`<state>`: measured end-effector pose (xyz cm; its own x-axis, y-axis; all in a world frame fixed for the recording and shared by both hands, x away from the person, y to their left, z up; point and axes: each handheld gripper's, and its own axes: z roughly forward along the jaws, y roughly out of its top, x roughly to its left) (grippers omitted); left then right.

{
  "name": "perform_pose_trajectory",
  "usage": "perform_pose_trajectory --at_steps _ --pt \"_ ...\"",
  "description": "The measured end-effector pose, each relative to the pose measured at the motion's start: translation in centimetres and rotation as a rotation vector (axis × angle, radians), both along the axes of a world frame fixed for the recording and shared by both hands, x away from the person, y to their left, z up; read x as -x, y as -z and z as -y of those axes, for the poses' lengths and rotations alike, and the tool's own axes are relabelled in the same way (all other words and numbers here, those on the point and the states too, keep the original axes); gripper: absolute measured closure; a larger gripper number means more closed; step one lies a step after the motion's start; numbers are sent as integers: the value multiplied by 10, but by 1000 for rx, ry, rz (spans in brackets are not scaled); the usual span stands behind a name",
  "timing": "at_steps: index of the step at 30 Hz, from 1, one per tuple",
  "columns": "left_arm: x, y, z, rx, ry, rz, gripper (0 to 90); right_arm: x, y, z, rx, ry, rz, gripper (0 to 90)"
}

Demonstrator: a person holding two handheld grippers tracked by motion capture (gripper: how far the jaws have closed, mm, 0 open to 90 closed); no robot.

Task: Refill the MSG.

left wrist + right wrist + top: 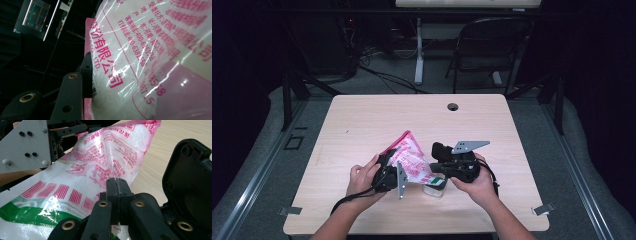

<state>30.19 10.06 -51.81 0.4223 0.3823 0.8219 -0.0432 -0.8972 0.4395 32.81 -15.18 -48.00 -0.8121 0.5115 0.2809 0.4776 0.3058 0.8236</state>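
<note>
In the high view, a person is standing at a wooden table [362, 120] and holding a pink and white plastic bag [411, 157] just above its near half, between the two hands. The left gripper [388, 172] is gripping the bag at its left side, and the right gripper [447, 167] is meeting the bag's lower right end, above a small clear container [434, 189] that is sitting on the table beneath it.

In the left gripper view, the bag [150, 62] is lying tight against the jaws, which are standing about half closed and clamping its pink sealed edge; white grains are showing through the clear film with red print.

In the right gripper view, the two black jaws are pressed fully together and are pinching a thin fold of the bag [95, 170] near its green-striped end, while the other gripper's grey plate [27, 145] is showing at the far side of the bag.

The bag is looking soft, crinkly and slippery, and moderately weighty, with loose grains that will likely be shifting and sagging when tilted. The flat sealed edges and corners seem the safest places to hold, since the filled middle would probably be slipping out of a pinch
</note>
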Motion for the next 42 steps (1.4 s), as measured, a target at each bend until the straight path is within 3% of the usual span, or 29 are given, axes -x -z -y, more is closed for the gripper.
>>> perform_pose_trajectory --at_steps 5,19,42 --pt "0 0 1 -1 6 9 592 0 0 0 6 0 0 900" --pt "1 -7 3 -78 8 40 594 0 0 2 7 -1 3 900" --pt "3 -9 6 -128 12 68 598 -1 2 3 12 6 -5 900"
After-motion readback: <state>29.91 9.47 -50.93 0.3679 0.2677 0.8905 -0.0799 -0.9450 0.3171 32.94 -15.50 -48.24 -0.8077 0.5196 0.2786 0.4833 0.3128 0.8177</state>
